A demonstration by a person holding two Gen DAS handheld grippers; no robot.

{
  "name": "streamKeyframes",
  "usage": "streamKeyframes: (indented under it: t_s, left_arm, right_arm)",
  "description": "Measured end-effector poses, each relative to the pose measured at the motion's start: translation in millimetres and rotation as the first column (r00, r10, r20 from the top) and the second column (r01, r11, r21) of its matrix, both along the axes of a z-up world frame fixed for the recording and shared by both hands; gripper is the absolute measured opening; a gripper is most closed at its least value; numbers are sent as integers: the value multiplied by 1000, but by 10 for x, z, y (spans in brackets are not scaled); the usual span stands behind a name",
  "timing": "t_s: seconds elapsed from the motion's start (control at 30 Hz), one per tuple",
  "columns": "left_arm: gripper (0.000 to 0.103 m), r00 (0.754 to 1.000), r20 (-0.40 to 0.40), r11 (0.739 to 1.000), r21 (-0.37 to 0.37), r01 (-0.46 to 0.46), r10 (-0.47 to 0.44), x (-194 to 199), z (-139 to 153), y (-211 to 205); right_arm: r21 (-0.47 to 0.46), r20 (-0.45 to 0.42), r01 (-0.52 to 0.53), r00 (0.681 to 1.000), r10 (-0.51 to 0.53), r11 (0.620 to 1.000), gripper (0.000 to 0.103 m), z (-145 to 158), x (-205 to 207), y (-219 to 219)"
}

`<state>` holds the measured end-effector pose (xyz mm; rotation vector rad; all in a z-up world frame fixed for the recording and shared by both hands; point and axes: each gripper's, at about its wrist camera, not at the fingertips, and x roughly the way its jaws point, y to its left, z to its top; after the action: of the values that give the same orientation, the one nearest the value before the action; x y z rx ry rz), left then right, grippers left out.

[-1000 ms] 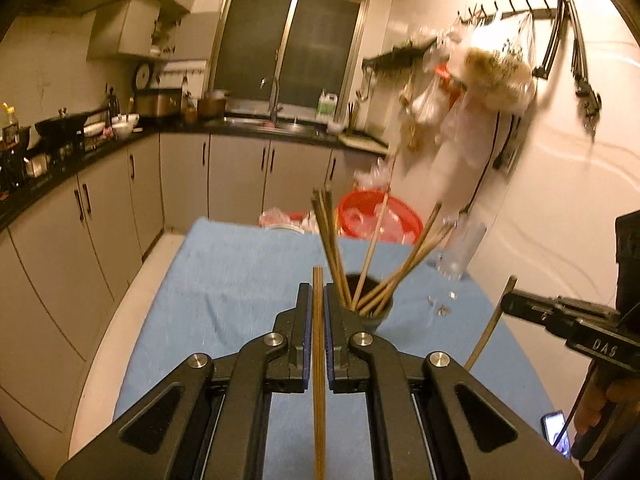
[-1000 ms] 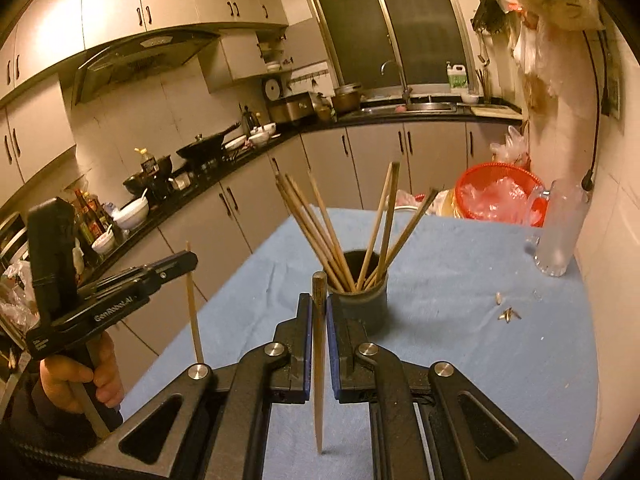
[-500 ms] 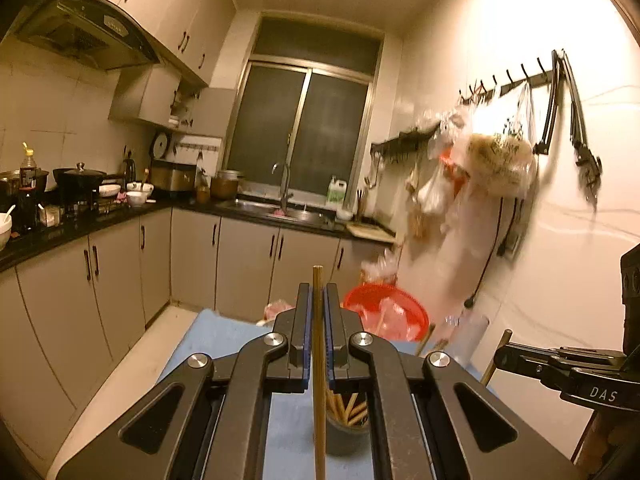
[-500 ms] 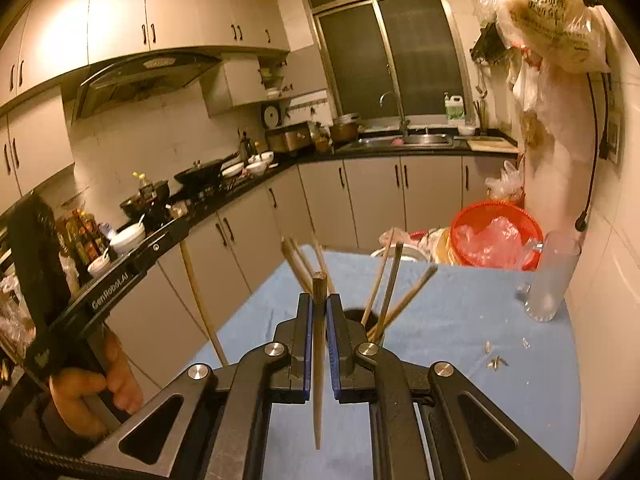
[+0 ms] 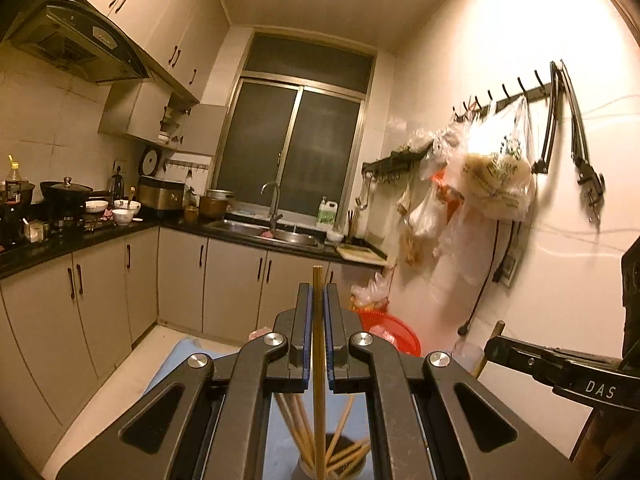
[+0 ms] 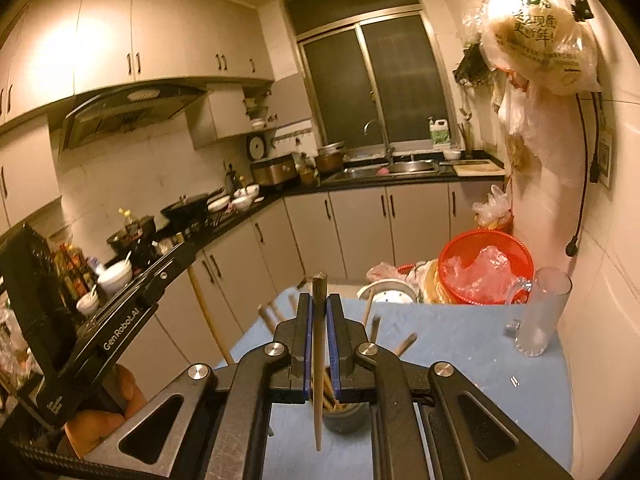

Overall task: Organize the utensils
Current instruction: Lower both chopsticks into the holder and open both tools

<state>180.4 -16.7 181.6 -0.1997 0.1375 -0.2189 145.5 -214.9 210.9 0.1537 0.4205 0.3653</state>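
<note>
A red basket (image 6: 486, 268) sits beyond the blue table (image 6: 480, 360), a glass mug (image 6: 538, 312) near the wall.

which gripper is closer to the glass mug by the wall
Right. The right gripper has the glass mug close on its right; the left gripper is farther, with the right gripper between.

Wooden chopsticks (image 6: 318, 364), matt blue cloth (image 6: 460, 344), clear glass mug (image 6: 538, 312), seemingly glossy red plastic basket (image 6: 486, 268).
</note>
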Motion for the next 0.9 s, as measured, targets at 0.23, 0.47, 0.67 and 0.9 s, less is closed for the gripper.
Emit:
streamKeyframes:
  t_s: [0.23, 0.47, 0.67, 0.9]
  left_arm:
    - [5, 1000, 30, 1000, -4, 0, 0, 240, 35, -145]
    - [5, 1000, 17, 1000, -2, 11, -11, 519, -175, -292]
    - [5, 999, -30, 1000, 7, 13, -12, 698, -462, -301]
    - [5, 997, -78, 1000, 3, 13, -13, 703, -687, -204]
  right_arm:
    - [11, 51, 33, 998, -34, 999, 7, 121, 147, -21]
    - [-27, 86, 42, 996, -39, 999, 7, 104, 307, 65]
    - [-69, 83, 47, 996, -42, 996, 7, -124, 402, 134]
    - [-83, 45, 49, 998, -45, 995, 7, -393, 487, 105]
